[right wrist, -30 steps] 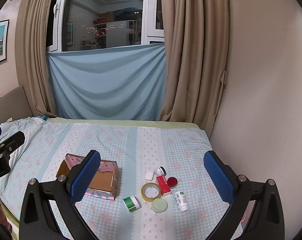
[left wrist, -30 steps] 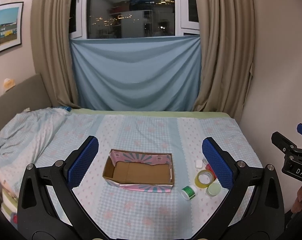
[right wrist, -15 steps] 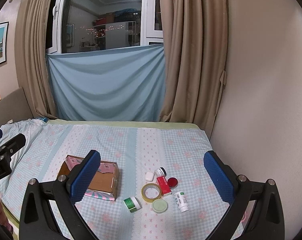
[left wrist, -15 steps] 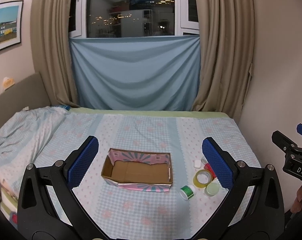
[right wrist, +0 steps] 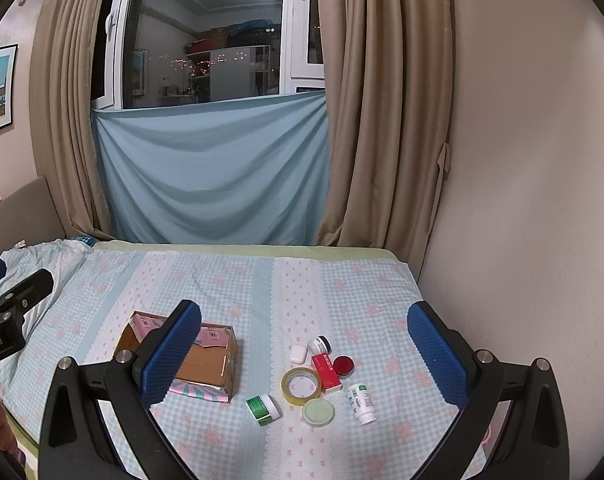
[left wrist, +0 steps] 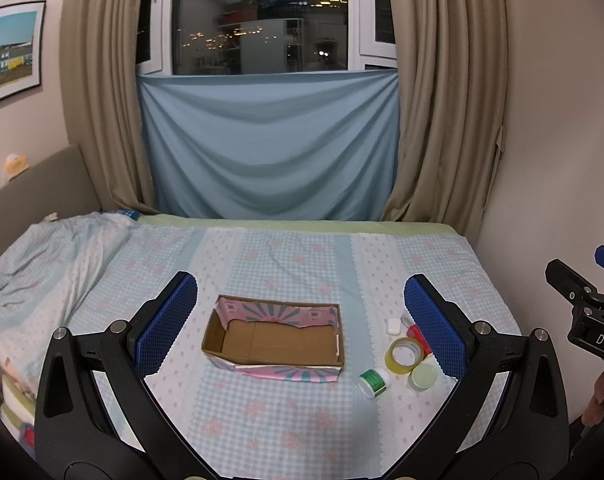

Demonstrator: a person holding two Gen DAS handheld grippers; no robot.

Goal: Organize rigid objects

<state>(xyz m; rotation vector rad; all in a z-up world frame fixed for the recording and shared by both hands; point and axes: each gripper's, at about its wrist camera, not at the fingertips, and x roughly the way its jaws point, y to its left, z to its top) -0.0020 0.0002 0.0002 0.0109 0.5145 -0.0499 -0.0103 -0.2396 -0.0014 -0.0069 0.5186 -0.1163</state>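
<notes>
My left gripper (left wrist: pixel 300 328) and right gripper (right wrist: pixel 304 354) hover wide apart, holding nothing; the box (left wrist: pixel 273 338) sits mid-frame, the tape (right wrist: pixel 301 386) lower center.

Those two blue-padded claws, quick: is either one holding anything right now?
Left claw: open, holding nothing.
Right claw: open, holding nothing.

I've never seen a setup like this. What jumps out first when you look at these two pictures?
Blue-padded fingers of the right gripper and left gripper, both wide open, frame each view above a checkered bed. On it sits an open cardboard box with nothing inside; to its right lies a cluster of small things around a tape roll, backed by a dark window.
</notes>
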